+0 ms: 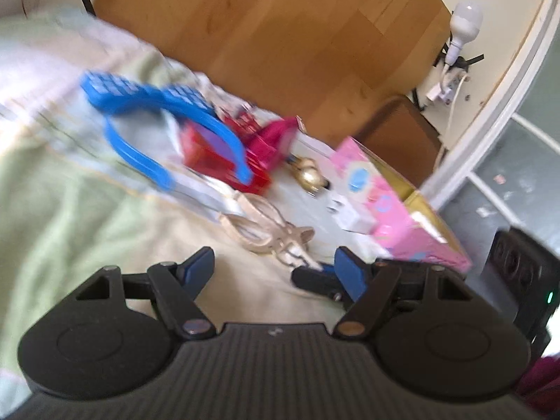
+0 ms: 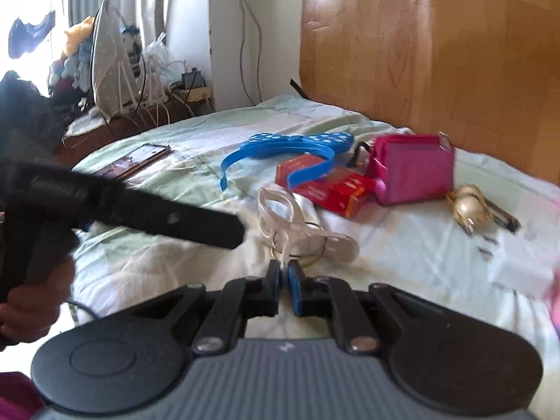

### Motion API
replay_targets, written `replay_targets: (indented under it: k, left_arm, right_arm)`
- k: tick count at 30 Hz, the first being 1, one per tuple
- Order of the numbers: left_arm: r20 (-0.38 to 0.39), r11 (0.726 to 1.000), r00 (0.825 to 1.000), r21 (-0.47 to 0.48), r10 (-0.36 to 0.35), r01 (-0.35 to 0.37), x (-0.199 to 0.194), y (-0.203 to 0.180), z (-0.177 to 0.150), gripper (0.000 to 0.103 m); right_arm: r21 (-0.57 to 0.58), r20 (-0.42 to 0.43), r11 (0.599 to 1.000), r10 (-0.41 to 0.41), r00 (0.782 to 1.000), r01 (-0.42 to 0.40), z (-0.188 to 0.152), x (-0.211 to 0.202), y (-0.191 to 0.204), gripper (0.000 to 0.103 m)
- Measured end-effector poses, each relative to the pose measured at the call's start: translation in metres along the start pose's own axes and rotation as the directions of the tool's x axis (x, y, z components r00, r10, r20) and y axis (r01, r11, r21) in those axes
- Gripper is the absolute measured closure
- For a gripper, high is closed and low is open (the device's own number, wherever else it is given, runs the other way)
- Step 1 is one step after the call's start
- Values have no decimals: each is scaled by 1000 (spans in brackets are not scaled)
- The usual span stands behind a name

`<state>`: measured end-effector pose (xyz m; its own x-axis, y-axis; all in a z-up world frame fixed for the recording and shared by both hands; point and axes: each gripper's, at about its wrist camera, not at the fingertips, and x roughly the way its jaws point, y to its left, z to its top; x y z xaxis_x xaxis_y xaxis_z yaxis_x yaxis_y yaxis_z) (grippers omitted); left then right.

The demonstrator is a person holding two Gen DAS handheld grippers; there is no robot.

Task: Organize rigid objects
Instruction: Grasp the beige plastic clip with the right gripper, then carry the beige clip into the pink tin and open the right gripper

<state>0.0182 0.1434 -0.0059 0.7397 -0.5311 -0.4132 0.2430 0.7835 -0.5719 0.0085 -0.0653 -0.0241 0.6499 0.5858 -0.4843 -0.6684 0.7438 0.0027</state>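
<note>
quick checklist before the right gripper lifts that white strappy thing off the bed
1. Right gripper jaws shut on the white strap item: ok.
2. Grip depth: only a thin strap end is pinched, security cannot tell.
3. Left gripper open and holding nothing: ok.
4. Metal ring free of the bedsheet: cannot tell.
5. Blue headband and red box lie apart from the straps: ok.

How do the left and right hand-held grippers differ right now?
The left hand-held gripper has its jaws spread wide with nothing between them, while the right hand-held gripper is nearly closed, pinching a thin white strap of the beige sandal. The left one hovers above the bedsheet; the right one sits right at the sandal. Both have black bodies and blue finger pads.
</note>
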Motion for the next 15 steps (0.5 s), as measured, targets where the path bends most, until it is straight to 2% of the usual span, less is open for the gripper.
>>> replay_targets:
  k: [7,8,10,13,15]
  left_arm:
    - [-76,994,994,-82,-72,66,37,-16,8,28]
    - [-76,996,995,-71,-66,61,41,-22,9,39]
    - [-86,998,995,-28,-58,56,47,-34,14,54]
    - [-110,992,986,-4,-128,128,58,-54,23,60]
    - [-115,988,983,37,-142,147,68,-71,31,60]
  right_arm:
    - [65,75,998,21,997,-26,-14,-24,-13,96]
    - [58,88,998,5,996,-10,-14,-28,-14,95]
    - [56,120,998,-40,992,34,-14,-34,-16,95]
    - [78,175,994,-91,980,78,-15,-48,-25,95]
    - [89,210,990,-128,969,111,-15,-58,-34,95]
